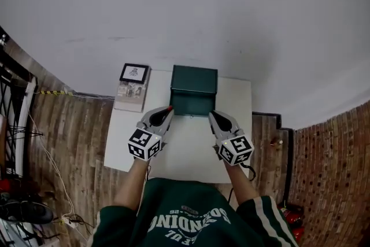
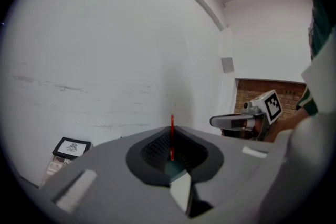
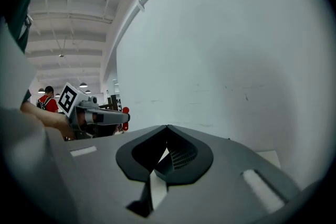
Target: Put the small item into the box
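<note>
Head view looks steeply down on a white rectangular desk (image 1: 185,144) pushed against a pale wall, with a dark green rectangular box (image 1: 193,79) at its far edge. The box's lid seems to be tipped back toward the wall, so the opening faces the person. A small black-framed picture (image 1: 134,73) and a pale printed booklet (image 1: 130,94) lie at the far left corner, well clear of the work. The left tongs (image 1: 166,111) are pinched on a small thin red item (image 1: 169,107). In the left gripper view it shows as a narrow red strip (image 2: 171,139) standing upright between the ribbed pads, gripped by its lower part with the top poking above the tips. The upright hold likely keeps it easy to lower into the opening without fouling the box wall. The item sits just beside the box's near left corner, above the desk and not yet inside. The right tongs (image 1: 212,115) hover near the box's near right corner. The right gripper view shows their tips drawn together with nothing between them, only a sliver of desk visible lower down. They seem to be kept there to steady the box or handle the lid if needed. What is left, by my reading, is a short carry forward and inward over the rim before letting go.
</note>
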### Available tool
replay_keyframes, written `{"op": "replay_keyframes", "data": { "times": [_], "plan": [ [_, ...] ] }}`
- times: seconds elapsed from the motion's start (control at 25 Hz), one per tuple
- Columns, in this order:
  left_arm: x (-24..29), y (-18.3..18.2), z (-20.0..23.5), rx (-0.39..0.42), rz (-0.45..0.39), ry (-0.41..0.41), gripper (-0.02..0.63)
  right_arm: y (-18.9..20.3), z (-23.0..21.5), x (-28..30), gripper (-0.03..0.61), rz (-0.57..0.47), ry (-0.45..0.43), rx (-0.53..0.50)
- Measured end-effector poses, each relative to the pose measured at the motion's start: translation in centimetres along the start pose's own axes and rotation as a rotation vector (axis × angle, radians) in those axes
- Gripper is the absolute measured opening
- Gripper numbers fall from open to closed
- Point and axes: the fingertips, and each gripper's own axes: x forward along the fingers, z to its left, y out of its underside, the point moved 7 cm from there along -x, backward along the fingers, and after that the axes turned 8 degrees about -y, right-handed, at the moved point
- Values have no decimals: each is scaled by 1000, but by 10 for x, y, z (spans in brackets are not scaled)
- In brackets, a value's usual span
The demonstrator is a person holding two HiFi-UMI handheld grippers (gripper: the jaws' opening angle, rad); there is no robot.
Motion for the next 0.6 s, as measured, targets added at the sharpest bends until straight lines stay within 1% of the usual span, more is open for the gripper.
{"op": "replay_keyframes", "data": {
  "times": [0.16, 0.28, 0.4, 0.6],
  "plan": [
    [15, -10, -6, 8, -12, -40, 63, -3, -25, 5, 2, 16, -49, 1],
    [19, -11, -4, 5, -8, -54, 63, 0, -32, 9, 2, 23, -61, 14],
    [26, -10, -1, 6, 1, -53, 63, 1, -36, 14, 2, 16, -57, 31],
    [39, -14, -1, 11, 8, -26, 63, 0, -39, 12, 2, 7, -40, 35]
  ]
}}
